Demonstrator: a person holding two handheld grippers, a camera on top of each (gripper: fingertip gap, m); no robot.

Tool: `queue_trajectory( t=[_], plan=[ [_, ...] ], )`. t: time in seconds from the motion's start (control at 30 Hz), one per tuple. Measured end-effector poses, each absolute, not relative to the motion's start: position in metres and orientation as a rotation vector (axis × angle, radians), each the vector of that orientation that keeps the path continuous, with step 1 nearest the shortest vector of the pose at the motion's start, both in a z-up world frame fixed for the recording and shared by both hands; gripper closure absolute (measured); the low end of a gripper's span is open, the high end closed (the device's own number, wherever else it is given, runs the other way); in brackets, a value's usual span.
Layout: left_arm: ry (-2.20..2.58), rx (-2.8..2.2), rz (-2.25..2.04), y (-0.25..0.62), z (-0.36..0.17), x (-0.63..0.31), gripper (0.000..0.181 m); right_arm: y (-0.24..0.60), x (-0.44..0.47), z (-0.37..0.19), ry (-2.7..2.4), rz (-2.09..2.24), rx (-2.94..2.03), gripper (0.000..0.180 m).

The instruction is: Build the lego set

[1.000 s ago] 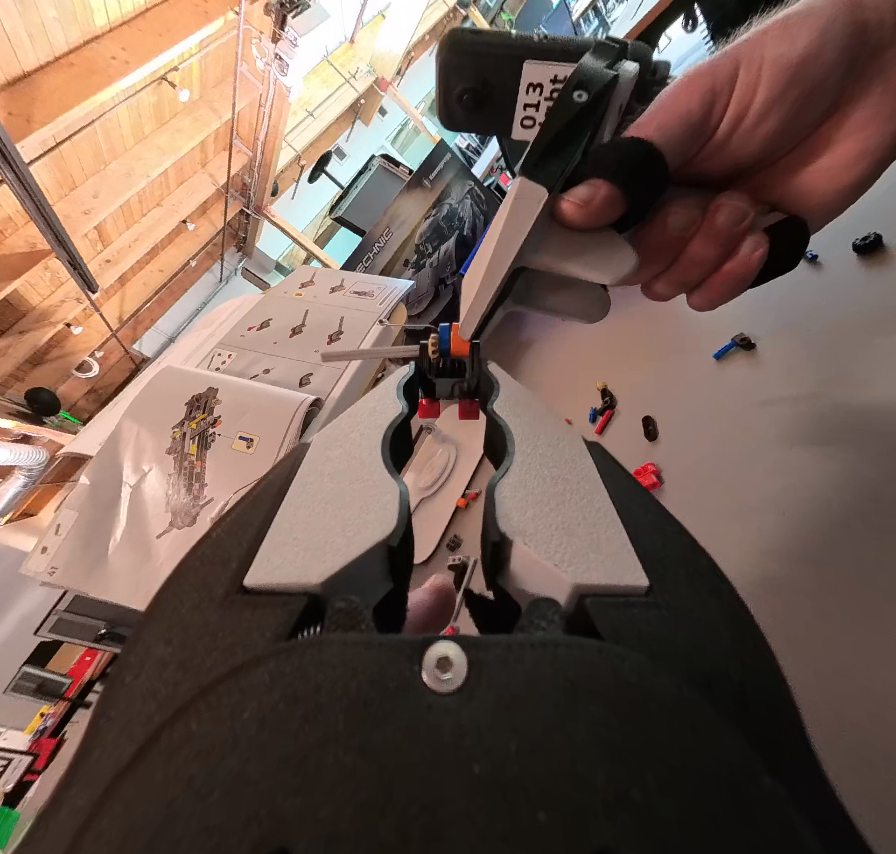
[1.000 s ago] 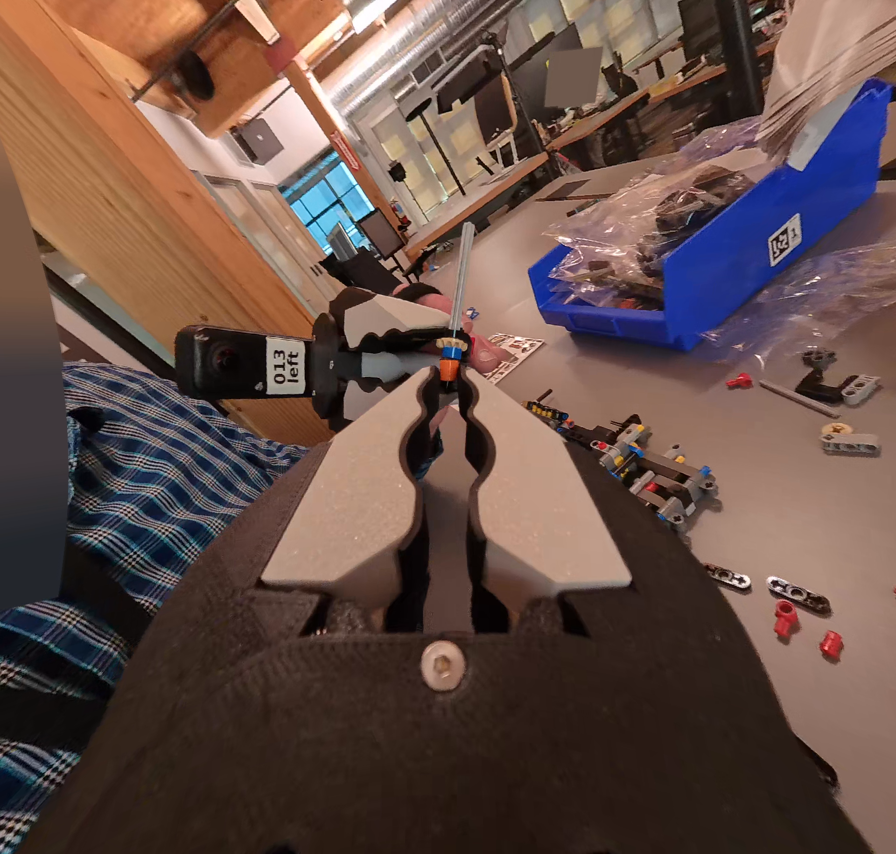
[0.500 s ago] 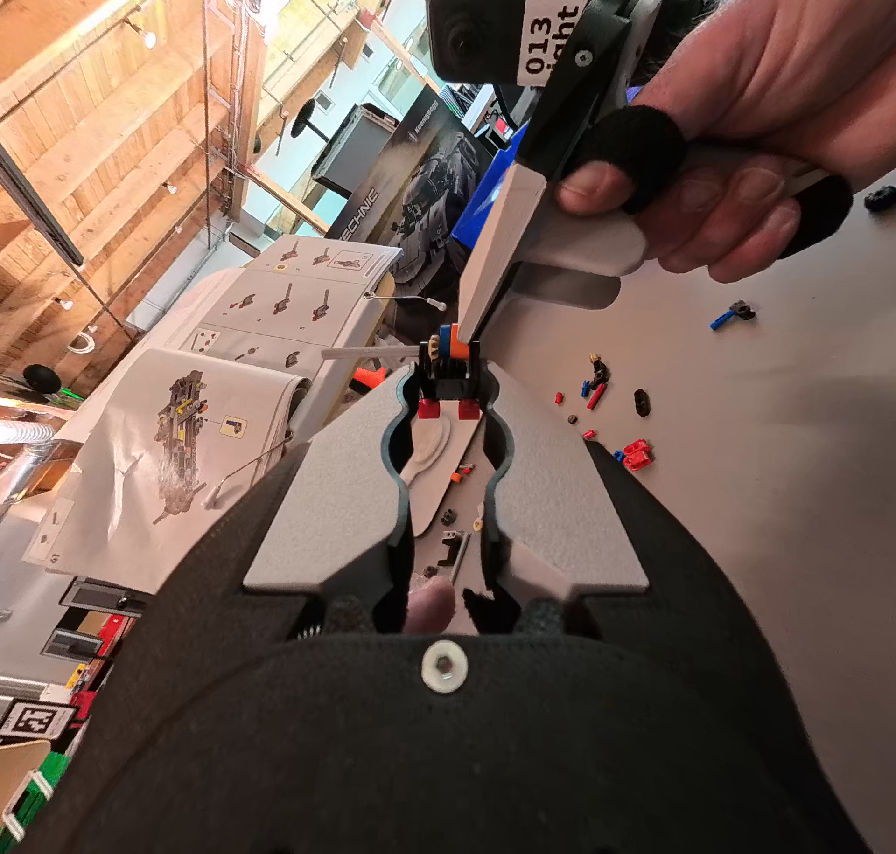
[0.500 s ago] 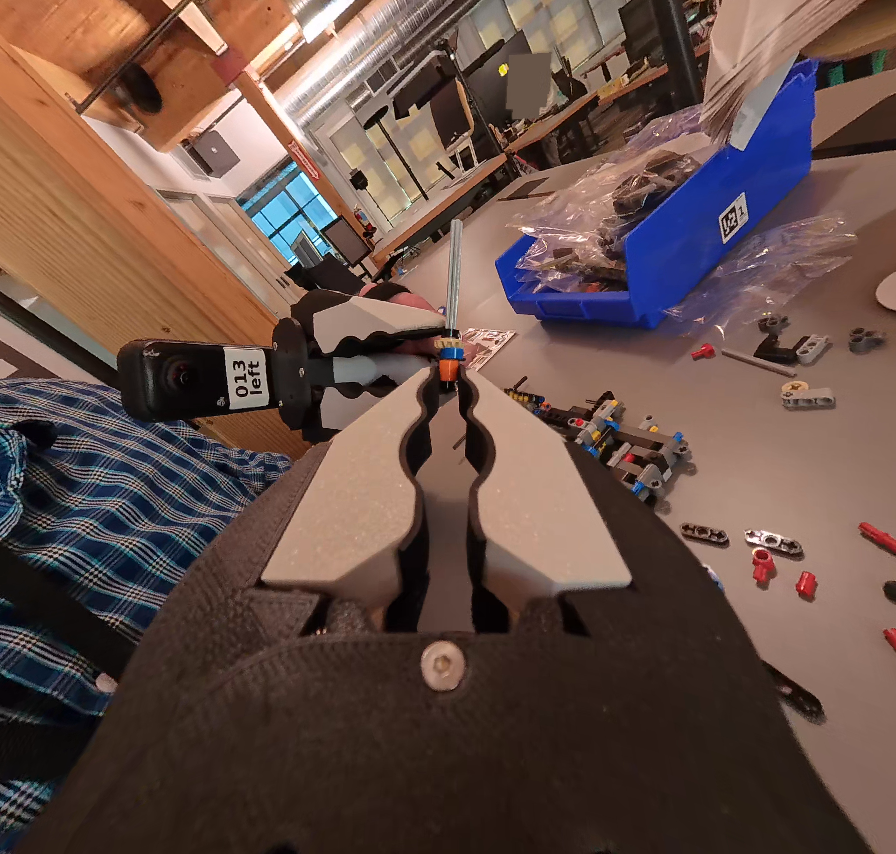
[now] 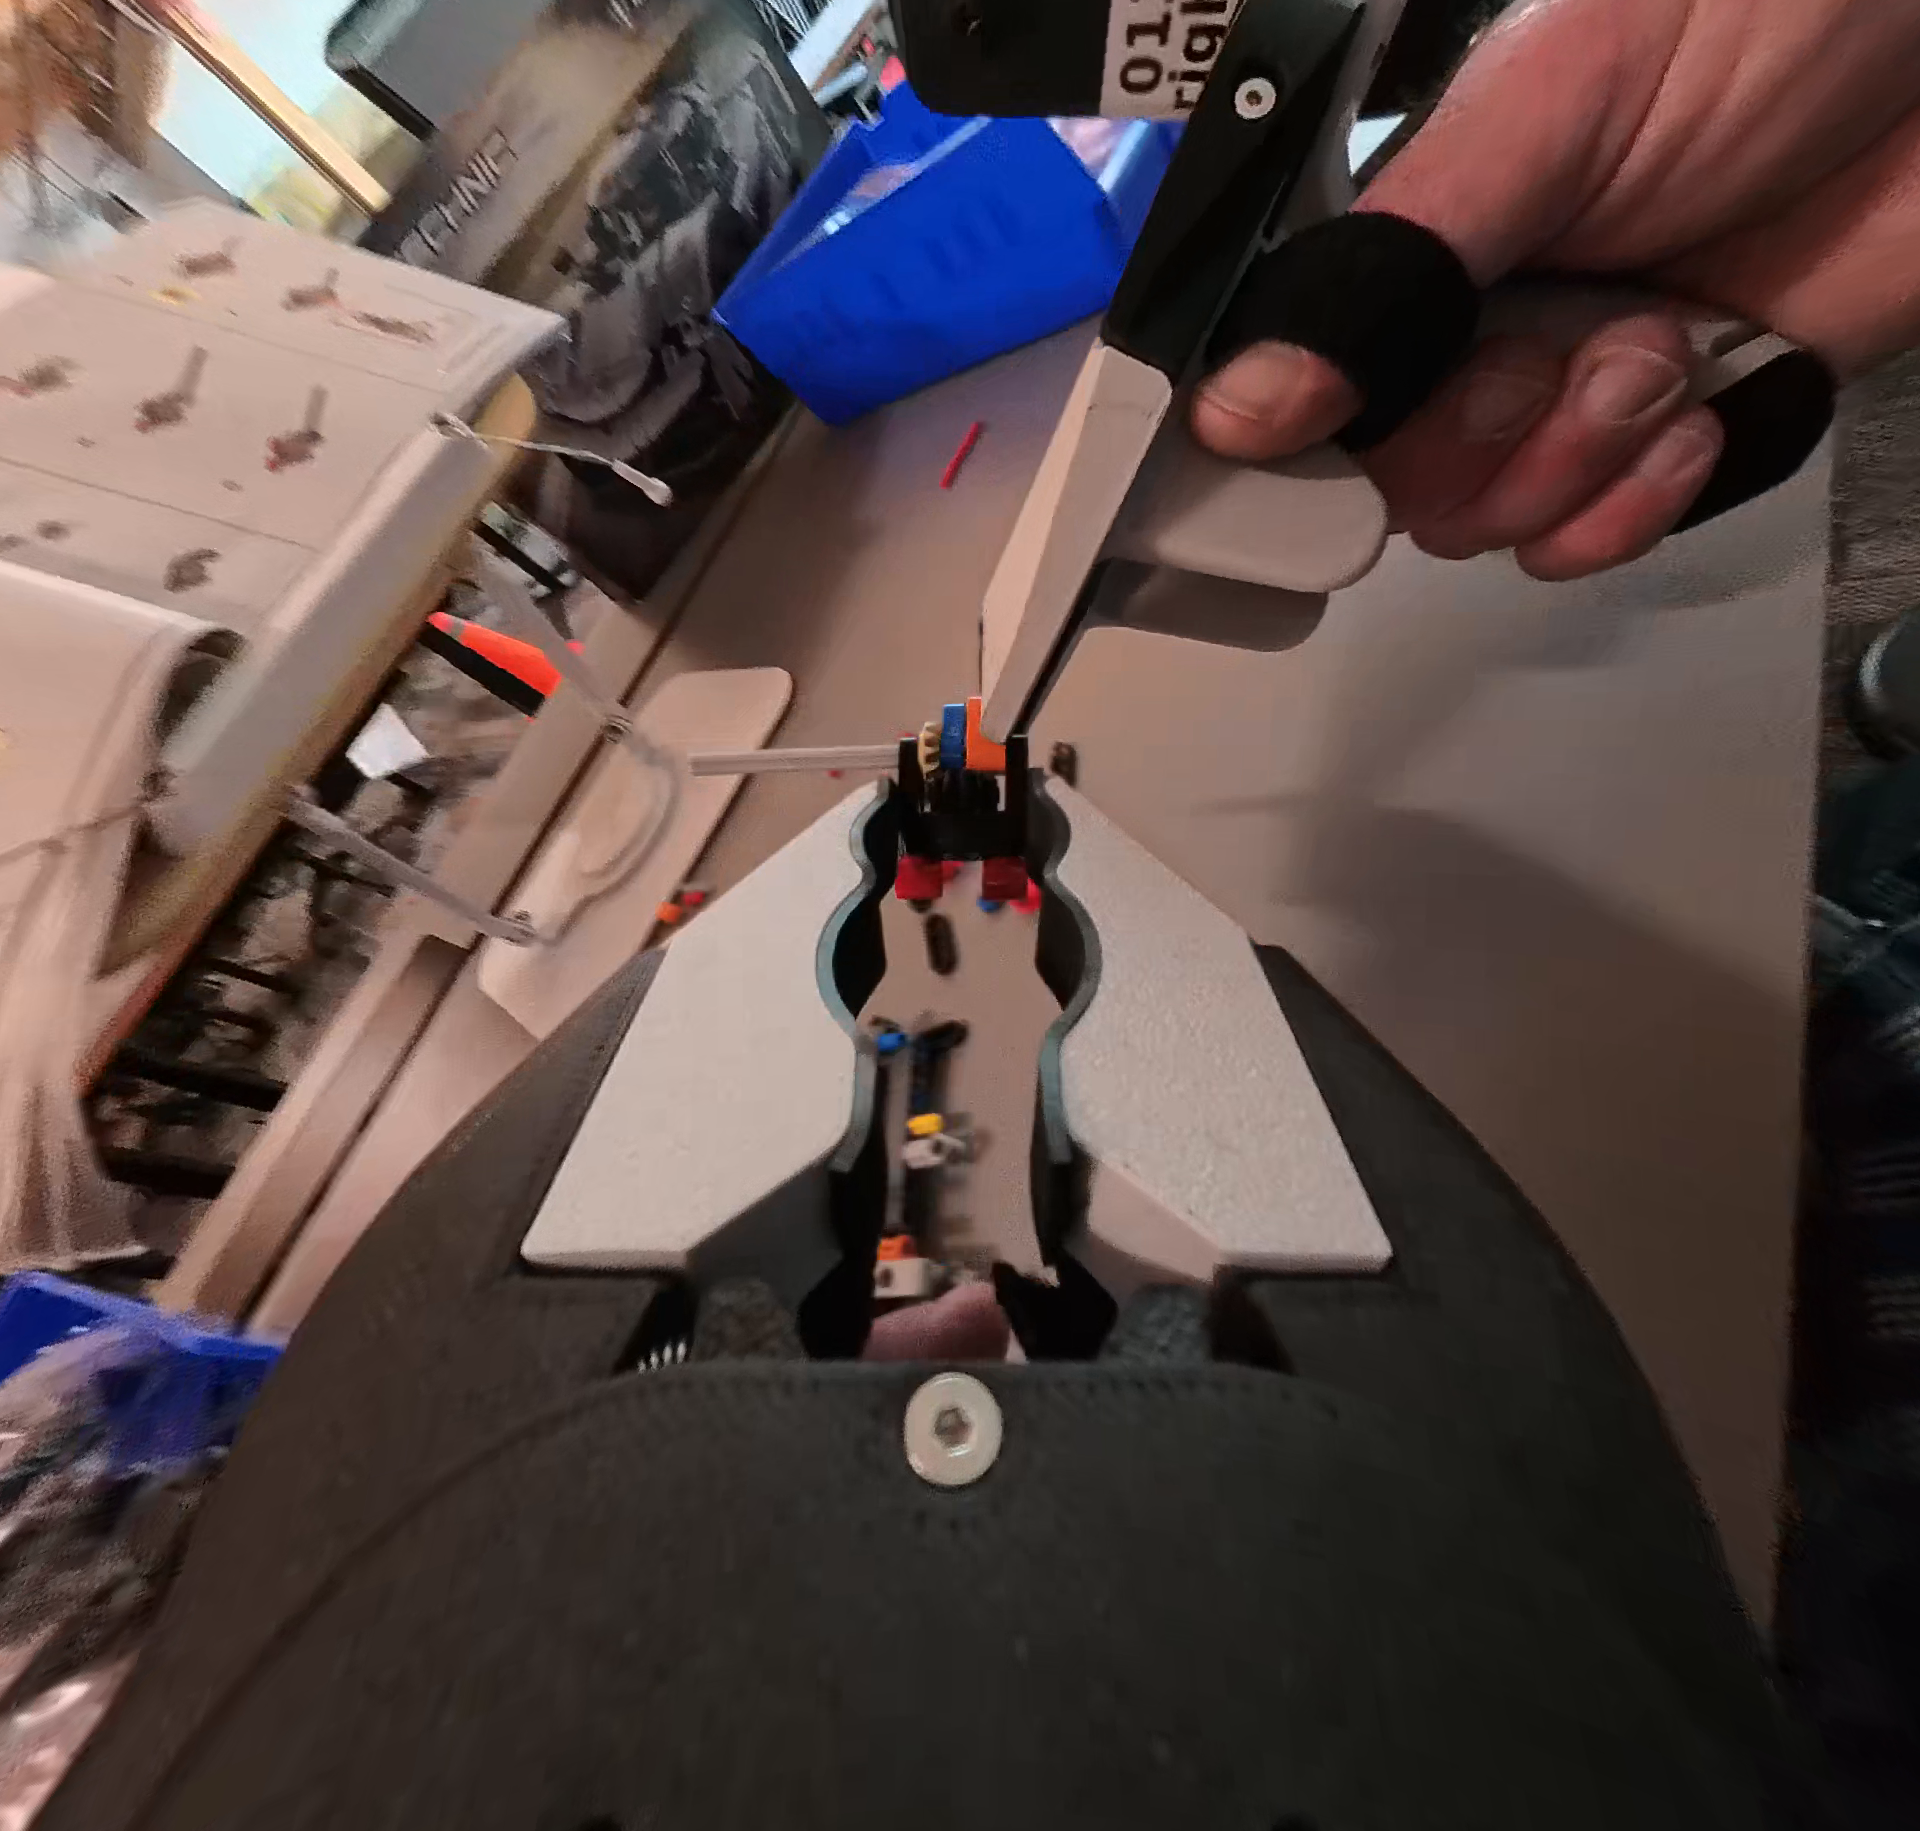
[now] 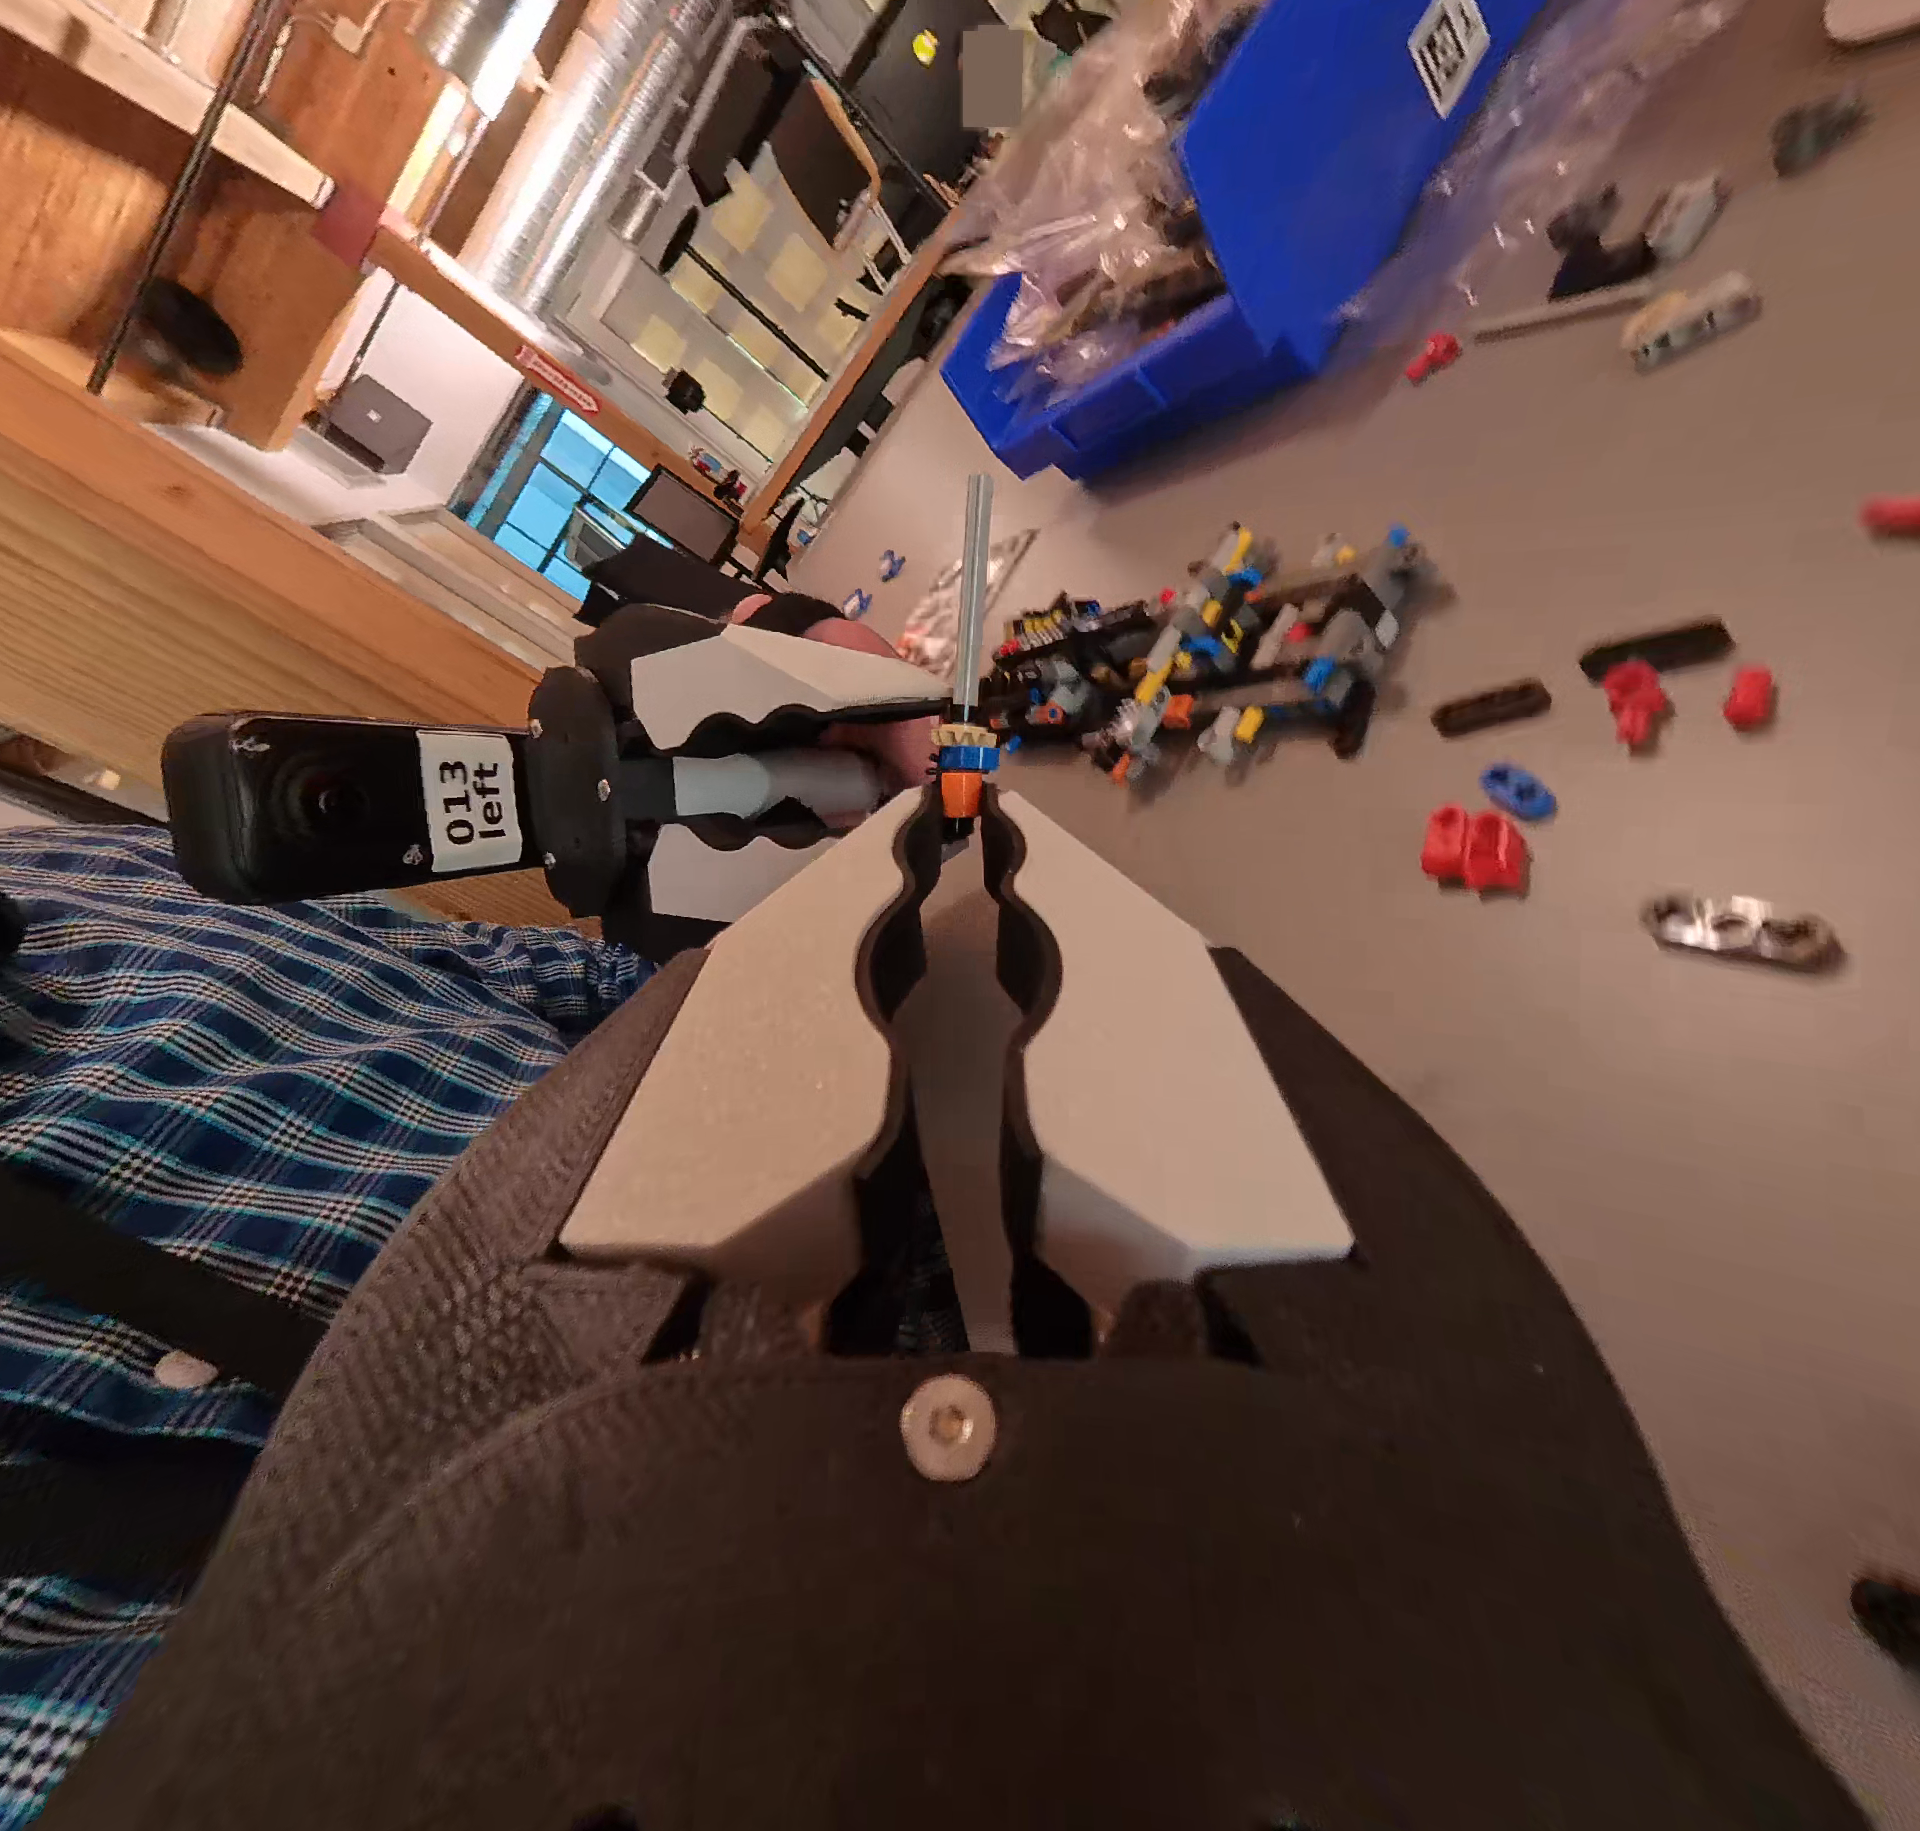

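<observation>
My left gripper [image 5: 961, 805] is shut on a small black lego frame [image 5: 961, 815] with two red pins at its near side. A grey axle [image 5: 790, 763] runs through the frame's top and carries a tan gear, a blue bush and an orange bush [image 5: 975, 732]. My right gripper [image 6: 961, 810] is shut on the orange bush end of the axle [image 6: 974, 586], which points away from it. In the left wrist view the right gripper's fingertips [image 5: 1013, 701] come down onto the orange bush. Both are held above the grey table [image 6: 1351, 1106].
A long partly built lego chassis [image 6: 1195, 659] lies on the table beyond the grippers. Loose red, blue, black and grey pieces [image 6: 1475, 846] lie around it. A blue bin [image 6: 1299, 181] with plastic bags stands behind. An open instruction booklet [image 5: 208, 451] and the set's box [image 5: 644, 223] stand at the left. Only a small space, under 4 cm, lies between the two pairs of fingers.
Both grippers have kept their hold on the axle assembly and have tilted and swung together. The table, the blue bin and the chassis now fill more of both views.
</observation>
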State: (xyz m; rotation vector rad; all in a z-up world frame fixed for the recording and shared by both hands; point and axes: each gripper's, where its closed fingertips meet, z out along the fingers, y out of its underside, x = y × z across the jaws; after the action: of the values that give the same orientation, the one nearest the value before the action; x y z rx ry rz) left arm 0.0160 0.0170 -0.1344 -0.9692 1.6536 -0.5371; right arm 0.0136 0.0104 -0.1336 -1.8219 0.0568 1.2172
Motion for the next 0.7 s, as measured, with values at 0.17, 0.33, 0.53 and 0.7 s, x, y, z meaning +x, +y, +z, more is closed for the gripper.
queue_trajectory(
  t=[0.17, 0.33, 0.53, 0.7],
  plan=[
    [1.726, -1.064, -0.568, 0.005, -0.167, 0.015, 0.158, -0.002, 0.012, -0.166, 0.182, 1.272, -1.885, 0.175],
    [1.746, -1.165, -0.614, 0.0, -0.185, 0.014, 0.158, -0.006, 0.011, -0.183, 0.213, 1.241, -2.002, 0.175],
    [1.775, -1.266, -0.607, -0.001, -0.203, 0.012, 0.158, -0.007, 0.01, -0.202, 0.223, 1.18, -2.134, 0.175],
    [1.823, -1.345, -0.578, -0.001, -0.213, 0.014, 0.158, -0.006, 0.013, -0.212, 0.19, 1.061, -2.216, 0.176]
  ],
)
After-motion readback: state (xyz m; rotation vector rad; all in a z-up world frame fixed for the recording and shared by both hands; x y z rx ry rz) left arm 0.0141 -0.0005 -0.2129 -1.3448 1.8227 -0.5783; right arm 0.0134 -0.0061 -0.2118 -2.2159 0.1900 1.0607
